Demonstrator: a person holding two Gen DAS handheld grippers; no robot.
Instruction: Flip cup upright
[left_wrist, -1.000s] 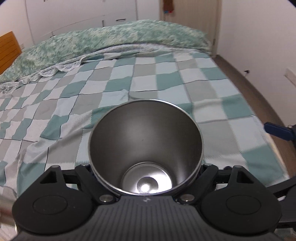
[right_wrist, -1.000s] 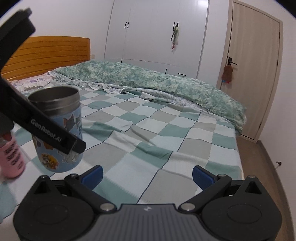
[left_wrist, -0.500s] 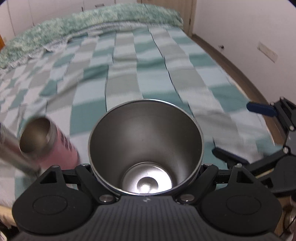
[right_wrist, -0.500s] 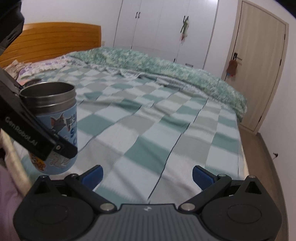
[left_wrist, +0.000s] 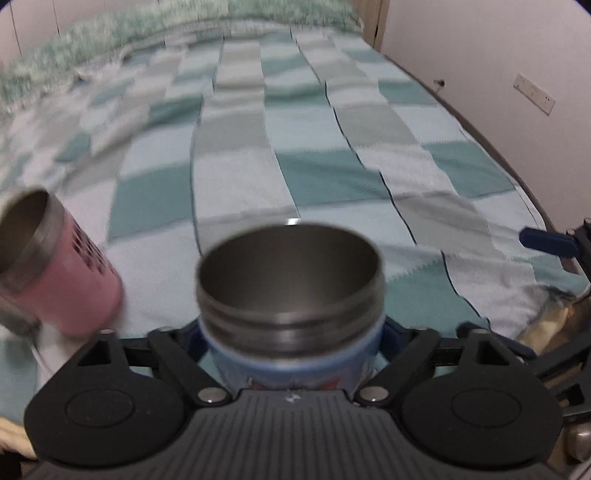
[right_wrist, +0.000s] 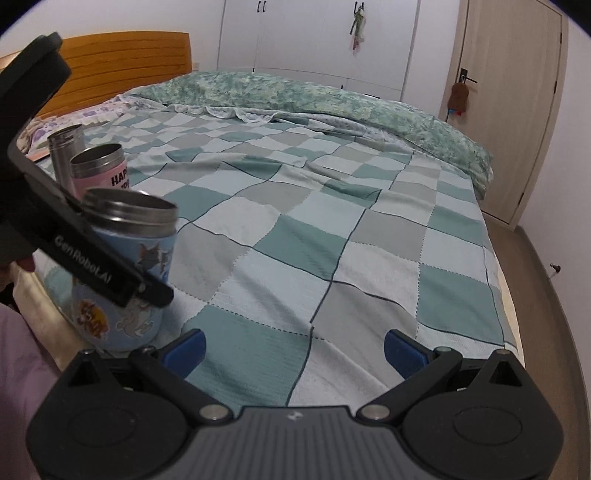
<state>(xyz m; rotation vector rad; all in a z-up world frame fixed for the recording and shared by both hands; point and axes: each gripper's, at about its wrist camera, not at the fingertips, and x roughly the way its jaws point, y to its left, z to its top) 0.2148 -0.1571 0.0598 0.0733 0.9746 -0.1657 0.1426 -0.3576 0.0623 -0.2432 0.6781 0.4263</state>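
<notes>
Gripping the blue cartoon cup round its body, the left hand-held gripper holds it mouth-up at the lower left of the right wrist view, its base low over the checked bedspread near the bed's edge, probably so it can be stood there. Whether the base touches is unclear. The right hand-held gripper waits released and empty. A pink cup and steel flask stand upright behind.
</notes>
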